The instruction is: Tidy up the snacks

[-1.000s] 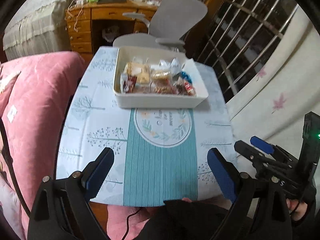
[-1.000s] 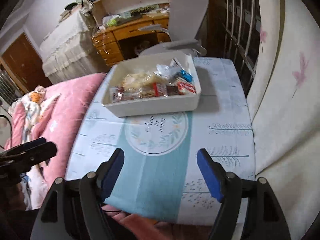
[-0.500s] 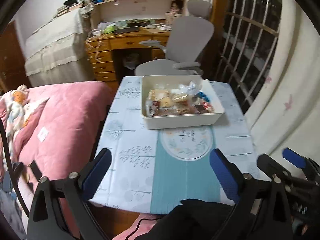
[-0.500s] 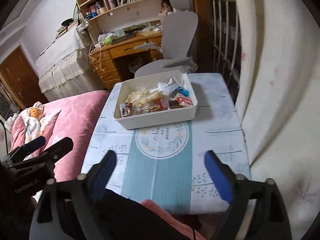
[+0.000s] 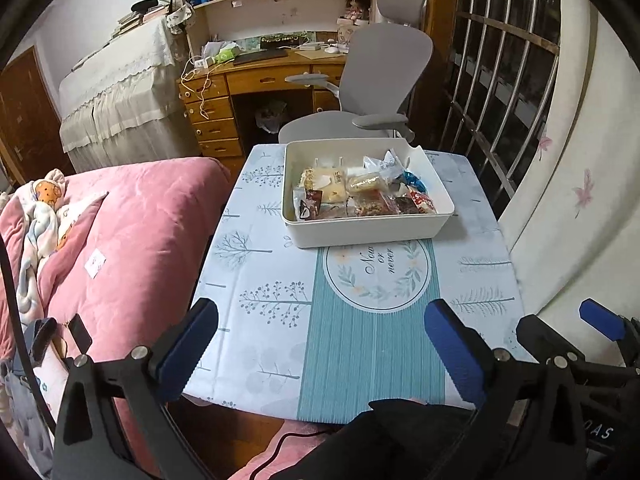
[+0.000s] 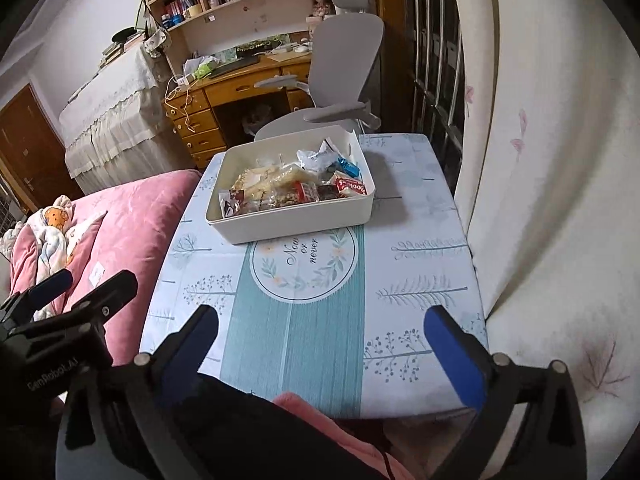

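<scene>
A white rectangular bin (image 5: 360,232) stands on the far half of a small table with a tree-print cloth (image 5: 264,280). Several wrapped snacks (image 5: 360,196) lie inside it. It also shows in the right wrist view (image 6: 296,224) with the snacks (image 6: 292,188). My left gripper (image 5: 320,344) is open and empty, held back over the table's near edge. My right gripper (image 6: 320,344) is open and empty, also over the near edge. Each gripper shows in the other's view: the right one (image 5: 576,332) at the right, the left one (image 6: 80,288) at the left.
A pink quilt (image 5: 132,232) lies on a bed left of the table. A grey office chair (image 5: 372,92) and a wooden desk (image 5: 248,92) stand behind it. A curtain (image 6: 560,160) and window bars (image 5: 504,72) are at the right.
Both grippers have pulled back and risen away from the bin, so the table and room look smaller and farther. Both stayed open and empty.
</scene>
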`<state>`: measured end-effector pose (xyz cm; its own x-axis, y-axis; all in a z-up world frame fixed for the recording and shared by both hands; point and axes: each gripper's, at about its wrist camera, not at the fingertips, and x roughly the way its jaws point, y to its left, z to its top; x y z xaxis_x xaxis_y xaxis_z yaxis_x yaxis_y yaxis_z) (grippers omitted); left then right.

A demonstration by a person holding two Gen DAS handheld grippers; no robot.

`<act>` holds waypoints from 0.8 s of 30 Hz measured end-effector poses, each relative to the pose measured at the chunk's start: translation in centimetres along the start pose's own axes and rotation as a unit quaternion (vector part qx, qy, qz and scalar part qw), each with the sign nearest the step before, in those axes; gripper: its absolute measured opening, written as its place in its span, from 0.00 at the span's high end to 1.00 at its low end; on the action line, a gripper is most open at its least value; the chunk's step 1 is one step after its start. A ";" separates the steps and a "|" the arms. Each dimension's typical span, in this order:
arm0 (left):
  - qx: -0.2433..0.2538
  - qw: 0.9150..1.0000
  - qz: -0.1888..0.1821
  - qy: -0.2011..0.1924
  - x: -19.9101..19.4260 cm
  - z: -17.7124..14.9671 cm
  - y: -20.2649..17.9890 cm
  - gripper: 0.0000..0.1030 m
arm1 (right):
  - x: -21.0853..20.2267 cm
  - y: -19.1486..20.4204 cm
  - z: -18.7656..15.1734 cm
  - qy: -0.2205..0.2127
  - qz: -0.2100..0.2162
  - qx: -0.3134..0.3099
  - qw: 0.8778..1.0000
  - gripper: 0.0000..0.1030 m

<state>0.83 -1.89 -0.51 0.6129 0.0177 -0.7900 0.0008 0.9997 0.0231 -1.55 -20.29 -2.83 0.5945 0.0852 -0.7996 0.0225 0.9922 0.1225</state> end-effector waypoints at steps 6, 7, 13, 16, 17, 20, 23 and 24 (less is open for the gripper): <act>-0.011 1.000 0.009 0.011 0.7 -0.1 -0.4 0.00 | 1.1 -0.5 0.5 0.019 -0.002 -0.006 1.000 0.00; -0.012 1.000 0.011 0.012 0.7 -0.1 -0.4 0.00 | 1.3 -0.6 0.6 0.021 -0.001 -0.008 1.000 0.00; -0.019 0.999 0.024 0.023 1.4 0.2 -0.7 0.00 | 2.3 -0.9 1.4 0.035 0.004 -0.018 0.999 0.00; -0.021 0.999 0.030 0.027 1.8 0.5 -0.8 0.01 | 2.8 -0.9 1.8 0.040 0.006 -0.024 0.999 0.00; -0.021 0.999 0.031 0.028 1.9 0.6 -0.9 0.00 | 3.0 -1.0 1.9 0.041 0.007 -0.025 0.999 0.00; -0.021 0.999 0.033 0.030 2.3 0.9 -1.2 0.00 | 3.4 -1.2 2.2 0.046 0.010 -0.025 0.999 0.00; -0.020 0.999 0.033 0.031 2.4 1.0 -1.3 0.00 | 3.6 -1.3 2.3 0.046 0.011 -0.025 0.999 0.00; -0.019 0.999 0.034 0.031 2.5 1.1 -1.4 0.00 | 3.7 -1.4 2.4 0.047 0.011 -0.024 0.999 0.00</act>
<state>3.23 -3.26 -1.89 0.5607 0.0843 -0.8237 -0.0694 0.9961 0.0548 2.52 -21.59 -4.56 0.5166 0.1132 -0.8487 -0.0295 0.9930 0.1145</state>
